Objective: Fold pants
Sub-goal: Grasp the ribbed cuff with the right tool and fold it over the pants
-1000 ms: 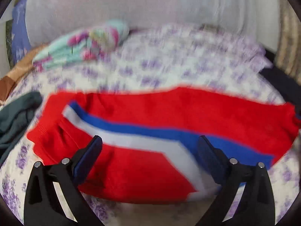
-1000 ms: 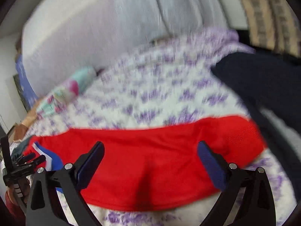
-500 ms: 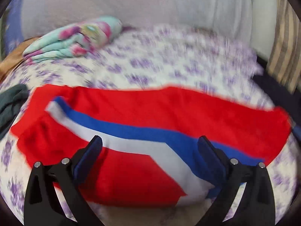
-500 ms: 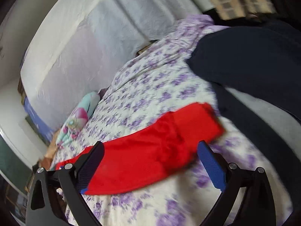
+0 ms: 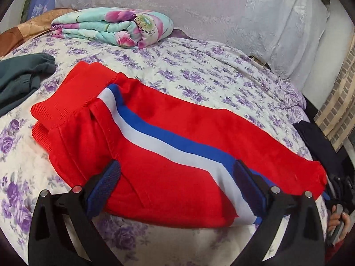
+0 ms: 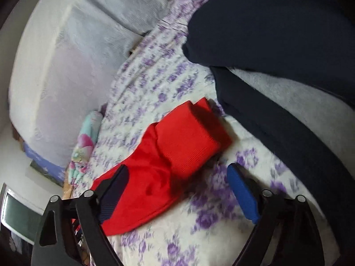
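Pants point(image 5: 155, 146), red with a blue and white stripe, lie flat on a bed point(image 5: 199, 73) covered in purple-flowered cloth. The left wrist view takes in nearly their whole length: waistband at centre left, leg cuff at right edge. It also shows a folded quilt point(image 5: 115, 26) at upper left, a dark green garment point(image 5: 20, 77) at left edge, and a hand point(image 5: 337, 219) at lower right. The right wrist view, rolled sideways, shows only the ribbed cuff end point(image 6: 188, 139) at frame centre, plus a navy garment point(image 6: 277, 33) filling the upper right and a grey blanket point(image 6: 299, 102) beside it.

The left gripper point(image 5: 177, 184) stands with jaws wide apart over the pants' near edge, nothing clamped; red cloth shows in the gap between the fingers. The right gripper point(image 6: 177, 188) also stands wide, its jaws having just been closing a little; the cuff lies just beyond and between the fingers point(image 6: 241, 192), the left finger over red cloth, the right over bare sheet, and the pads are not pressing on the cloth.
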Demonstrator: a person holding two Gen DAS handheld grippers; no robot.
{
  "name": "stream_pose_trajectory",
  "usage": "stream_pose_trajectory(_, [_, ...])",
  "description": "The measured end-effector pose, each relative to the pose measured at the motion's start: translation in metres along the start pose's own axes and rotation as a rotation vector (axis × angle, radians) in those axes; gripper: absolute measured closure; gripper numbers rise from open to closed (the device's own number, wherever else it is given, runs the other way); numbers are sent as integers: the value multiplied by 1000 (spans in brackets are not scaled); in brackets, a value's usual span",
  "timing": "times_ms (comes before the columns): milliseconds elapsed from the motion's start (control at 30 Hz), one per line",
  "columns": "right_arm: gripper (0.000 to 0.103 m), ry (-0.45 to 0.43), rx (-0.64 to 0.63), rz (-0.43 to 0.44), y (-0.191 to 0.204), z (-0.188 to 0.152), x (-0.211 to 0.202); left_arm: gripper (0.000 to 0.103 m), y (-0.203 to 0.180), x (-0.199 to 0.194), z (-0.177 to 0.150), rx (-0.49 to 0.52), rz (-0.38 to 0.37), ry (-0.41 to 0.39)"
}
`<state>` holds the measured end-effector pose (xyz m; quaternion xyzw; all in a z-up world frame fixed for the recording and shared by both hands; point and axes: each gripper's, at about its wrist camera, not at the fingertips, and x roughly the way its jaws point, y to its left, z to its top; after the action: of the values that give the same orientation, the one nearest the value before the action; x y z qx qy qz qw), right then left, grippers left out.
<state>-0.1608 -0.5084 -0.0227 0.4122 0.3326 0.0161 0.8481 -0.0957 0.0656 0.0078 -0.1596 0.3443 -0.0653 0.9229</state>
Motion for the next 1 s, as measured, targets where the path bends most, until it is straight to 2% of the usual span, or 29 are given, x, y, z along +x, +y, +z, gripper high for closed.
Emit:
stream_pose_trajectory(67, [15, 24, 29, 6, -1, 8, 7, 5, 3, -1, -1, -10, -11, -1])
stream_pose_trajectory(133, [23, 29, 42, -10, -3, 15, 16, 5, 4, -2, -1, -8, -8, 0])
stream_pose_trajectory(200, [43, -1, 52, -13, -6, 15, 18, 5, 4, -2, -1, -7, -8, 0])
stream_pose_trajectory(233, [49, -29, 65, 14, -10, 13, 18, 5, 5, -2, -1, -10, -11, -1])
stream_pose_trajectory(267, [60, -59, 79, 43, -14, 9, 17, 5, 5, -2, -1, -12, -14, -2])
stream_pose_trajectory(333, [69, -117, 63, 70, -18, 1, 13, 5, 4, -2, -1, -15, -17, -2])
stream_pose_trajectory(367, [81, -133, 60, 83, -17, 1, 12, 5, 5, -2, -1, -15, -17, -2])
stream_pose_trajectory(400, [88, -155, 59, 87, -17, 0, 8, 5, 5, -2, -1, -15, -18, -3])
stream_pose_trajectory(533, [88, -207, -9, 75, -6, -3, 1, 5, 11, -16, -1, -39, -69, -48])
stream_pose_trajectory(600, [88, -227, -59, 47, 3, -4, -1, 5, 17, -33, 2, -38, -57, -90])
stream_pose_trajectory(667, [88, -231, -73, 37, 5, -3, -1, 5, 23, -57, 10, 5, 17, -158])
stream_pose_trajectory(733, [89, -230, -69, 31, 4, -2, 0, 5, 33, -77, 21, 50, 132, -214])
stream_pose_trajectory(867, [89, -280, -130, 7, 25, -8, -11, 5, 69, -79, 29, 68, 340, -238])
stream_pose_trajectory(900, [89, -300, -173, 5, 38, -13, -15, 5, 78, -74, 28, 52, 363, -226])
stream_pose_trajectory(933, [89, -309, -207, 4, 49, -16, -17, 5, 96, -63, 26, -18, 349, -164])
stream_pose_trajectory(967, [89, -318, -262, 1, 66, -21, -18, 5, 111, -57, 27, -98, 274, -101])
stream_pose_trajectory(1000, [89, -317, -321, -5, 84, -27, -17, 5, 121, -58, 27, -153, 210, -98])
